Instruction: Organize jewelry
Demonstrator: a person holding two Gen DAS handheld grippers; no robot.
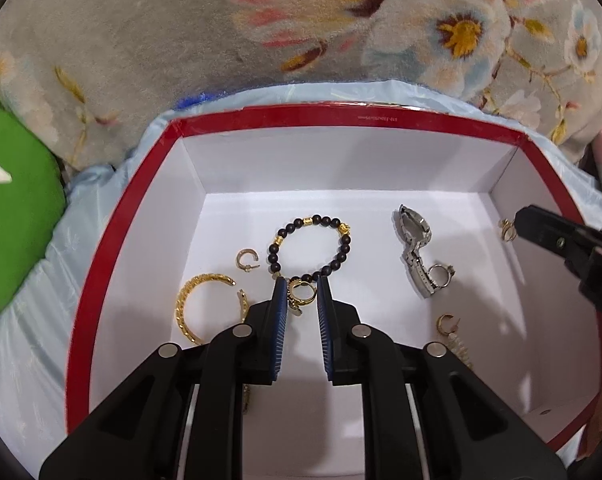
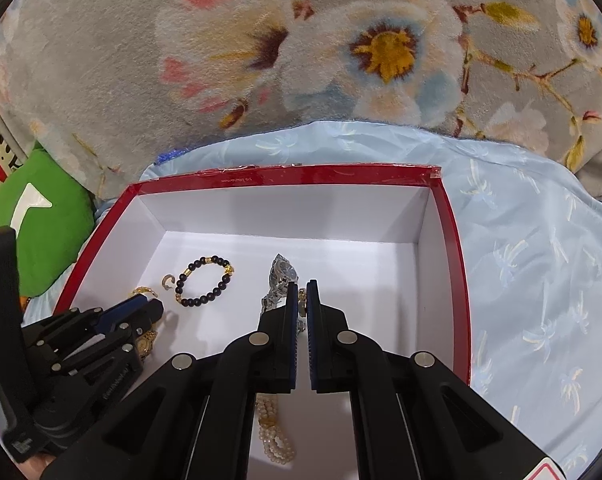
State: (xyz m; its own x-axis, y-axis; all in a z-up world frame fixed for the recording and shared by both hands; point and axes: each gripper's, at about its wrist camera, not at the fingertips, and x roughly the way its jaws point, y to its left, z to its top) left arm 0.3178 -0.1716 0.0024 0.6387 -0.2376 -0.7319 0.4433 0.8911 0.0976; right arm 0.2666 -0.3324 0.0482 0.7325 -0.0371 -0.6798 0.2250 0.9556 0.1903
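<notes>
A red-rimmed white box holds the jewelry. My left gripper is low inside it, shut on a gold ring-shaped piece with a chain-like part hanging below. Just beyond lies a black bead bracelet, with a gold hoop earring and a gold bangle to its left. A silver watch lies at the right with a ring against it. My right gripper is shut on a small gold earring near the box's right wall.
A pearl strand lies on the box floor under my right gripper, and another gold earring is nearby. The box sits on light blue fabric. A floral blanket rises behind, and a green cushion is at left.
</notes>
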